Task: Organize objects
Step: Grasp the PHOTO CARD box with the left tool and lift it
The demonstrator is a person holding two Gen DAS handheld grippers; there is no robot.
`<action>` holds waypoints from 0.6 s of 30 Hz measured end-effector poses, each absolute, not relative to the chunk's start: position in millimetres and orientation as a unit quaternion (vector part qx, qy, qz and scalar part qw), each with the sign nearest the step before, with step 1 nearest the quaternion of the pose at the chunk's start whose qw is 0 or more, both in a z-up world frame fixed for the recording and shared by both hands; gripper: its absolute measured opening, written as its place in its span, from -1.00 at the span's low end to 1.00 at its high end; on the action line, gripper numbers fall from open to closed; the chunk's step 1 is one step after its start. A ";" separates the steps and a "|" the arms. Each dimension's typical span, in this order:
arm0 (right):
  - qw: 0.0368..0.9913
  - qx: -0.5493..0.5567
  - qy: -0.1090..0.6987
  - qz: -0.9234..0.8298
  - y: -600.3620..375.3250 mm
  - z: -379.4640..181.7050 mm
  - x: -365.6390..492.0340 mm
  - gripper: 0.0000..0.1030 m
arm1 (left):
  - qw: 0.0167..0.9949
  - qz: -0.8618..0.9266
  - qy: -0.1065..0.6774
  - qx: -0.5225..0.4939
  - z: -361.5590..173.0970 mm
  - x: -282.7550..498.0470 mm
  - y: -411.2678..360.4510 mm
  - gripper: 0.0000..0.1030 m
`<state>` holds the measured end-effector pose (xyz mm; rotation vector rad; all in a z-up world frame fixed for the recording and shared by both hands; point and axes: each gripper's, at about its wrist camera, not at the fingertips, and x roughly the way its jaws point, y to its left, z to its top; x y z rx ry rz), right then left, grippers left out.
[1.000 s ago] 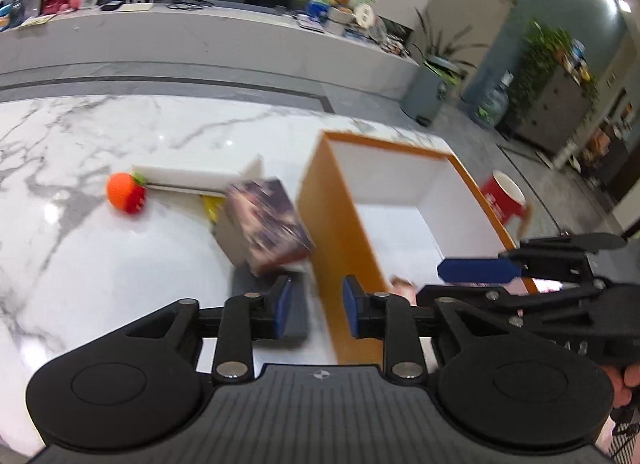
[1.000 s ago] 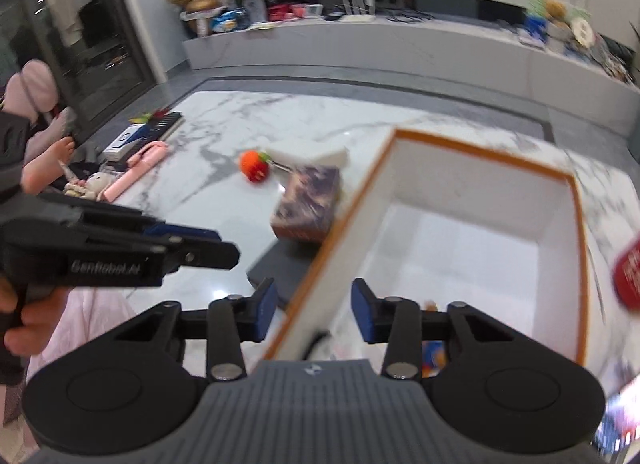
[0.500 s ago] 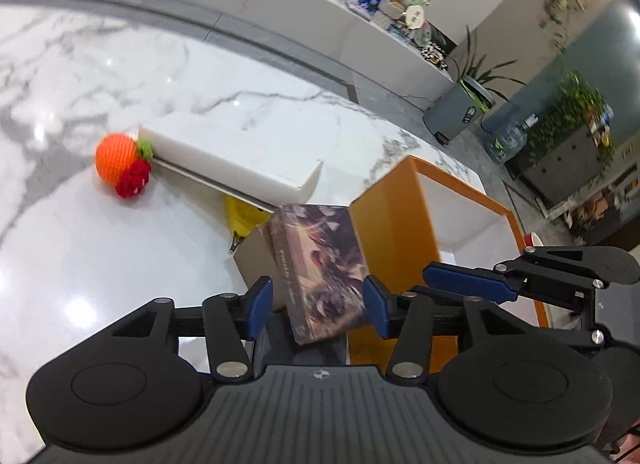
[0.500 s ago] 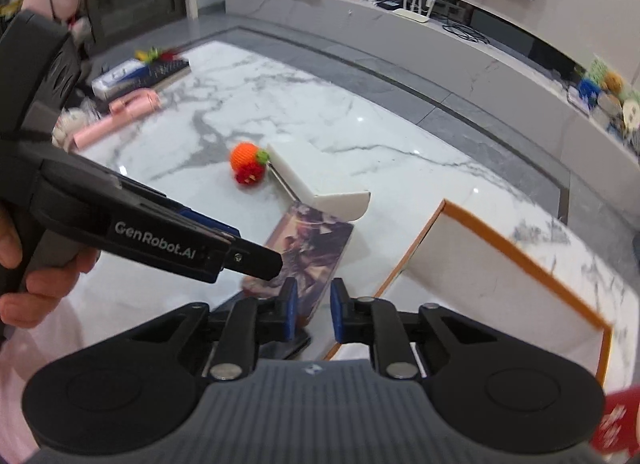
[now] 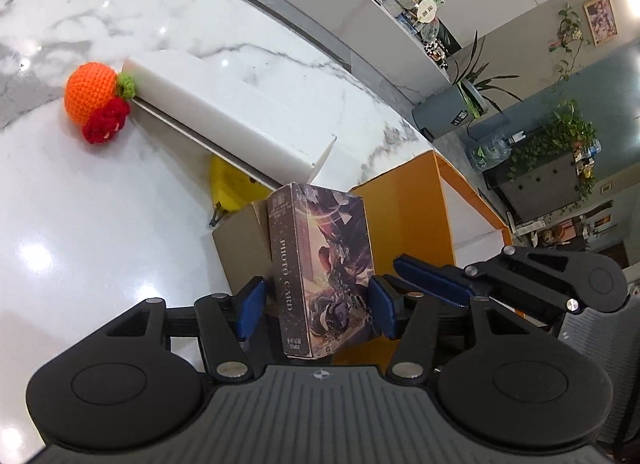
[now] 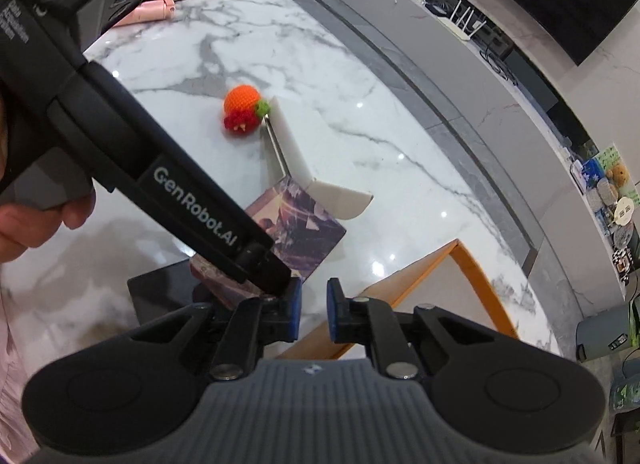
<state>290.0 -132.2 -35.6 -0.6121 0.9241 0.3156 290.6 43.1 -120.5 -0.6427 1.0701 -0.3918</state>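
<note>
A dark printed photo card box (image 5: pixel 320 264) stands between the fingers of my left gripper (image 5: pixel 316 310); the blue pads sit at its two sides, contact not certain. It shows in the right wrist view (image 6: pixel 296 227) too, partly behind the left gripper's body (image 6: pixel 200 215). My right gripper (image 6: pixel 313 314) is nearly shut and empty, just right of the box, above the edge of the orange-walled white bin (image 6: pixel 460 260). The bin also shows in the left wrist view (image 5: pixel 424 232), right of the box.
A white block (image 5: pixel 224 111) lies on the marble table (image 5: pixel 80 203), with a crocheted orange toy (image 5: pixel 94 97) at its left end. A yellow item (image 5: pixel 232 187) and a brown carton (image 5: pixel 244 244) sit behind the box. A dark flat pad (image 6: pixel 164 288) lies under it.
My left gripper has moved forward around the photo card box and widened its fingers. My right gripper left the bin's wall, narrowed, and moved toward the box.
</note>
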 end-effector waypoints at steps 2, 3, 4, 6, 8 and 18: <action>0.839 -0.288 0.437 0.146 -133.4 -37.5 290.7 -0.81 | 0.793 -0.181 0.497 -0.301 -121.8 289.5 43.6 0.17; 0.840 -0.285 0.438 0.146 -134.1 -37.7 290.9 -0.81 | 0.794 -0.180 0.496 -0.303 -121.6 289.0 44.1 0.07; 0.841 -0.280 0.440 0.146 -135.3 -37.6 291.1 -0.83 | 0.795 -0.180 0.494 -0.303 -120.9 288.6 44.6 0.01; 0.841 -0.272 0.445 0.144 -137.7 -37.7 291.3 -0.85 | 0.797 -0.184 0.489 -0.302 -117.8 286.4 44.1 -0.28; 0.844 -0.261 0.444 0.153 -139.3 -36.9 291.0 -0.85 | 0.798 -0.187 0.487 -0.301 -115.8 284.2 41.7 -0.34; 0.843 -0.238 0.454 0.163 -134.5 -31.5 280.6 -0.85 | 0.828 -0.192 0.460 -0.255 -90.5 258.4 50.7 -0.52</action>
